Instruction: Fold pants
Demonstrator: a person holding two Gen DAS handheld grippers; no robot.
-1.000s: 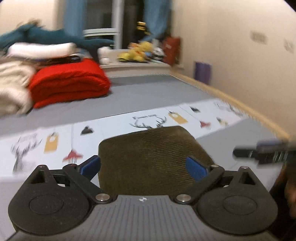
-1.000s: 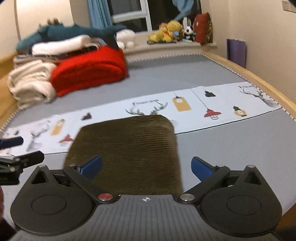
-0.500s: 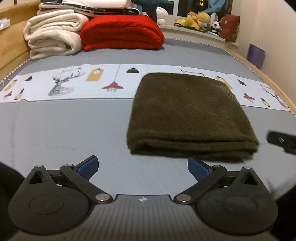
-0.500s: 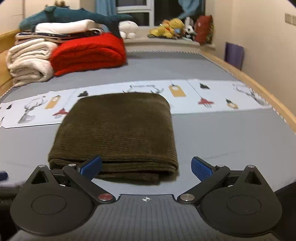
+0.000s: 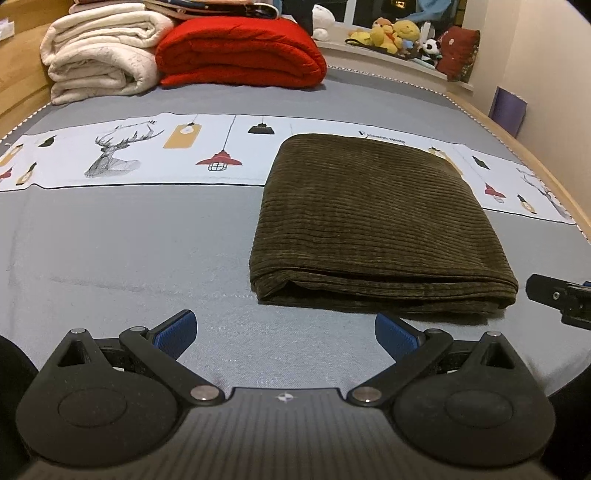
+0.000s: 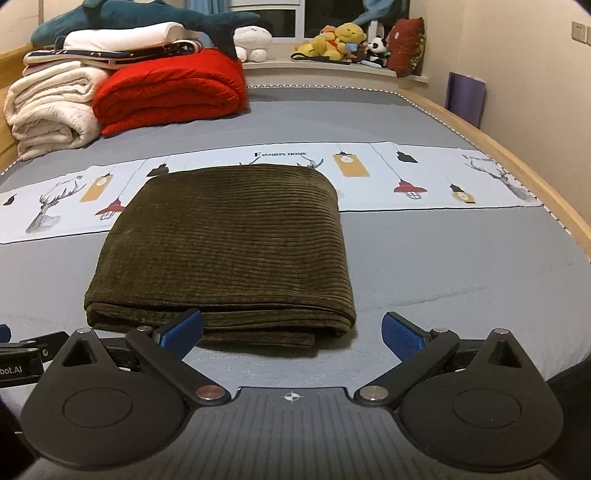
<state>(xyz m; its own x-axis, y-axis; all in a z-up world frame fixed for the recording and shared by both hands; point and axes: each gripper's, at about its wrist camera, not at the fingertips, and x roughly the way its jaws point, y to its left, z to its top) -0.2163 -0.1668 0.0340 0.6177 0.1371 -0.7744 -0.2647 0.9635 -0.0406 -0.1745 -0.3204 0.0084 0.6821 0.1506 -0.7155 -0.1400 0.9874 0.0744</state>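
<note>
The printed band (image 6: 436, 177) across the grey bedsheet carries the words "FASHION HOME" beside the deer antlers. The left gripper (image 6: 22, 363), at the right wrist view's left edge, shows the partial lettering "bot.AI".

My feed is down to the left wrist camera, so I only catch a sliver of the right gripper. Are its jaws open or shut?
Observer: Open. The right gripper holds nothing, and the folded pants lie flat just ahead of it.
Operator: My view cuts off the top of the blanket pile. What sits up there?
Observer: A blue shark plush, lying across the white folded linen.
</note>
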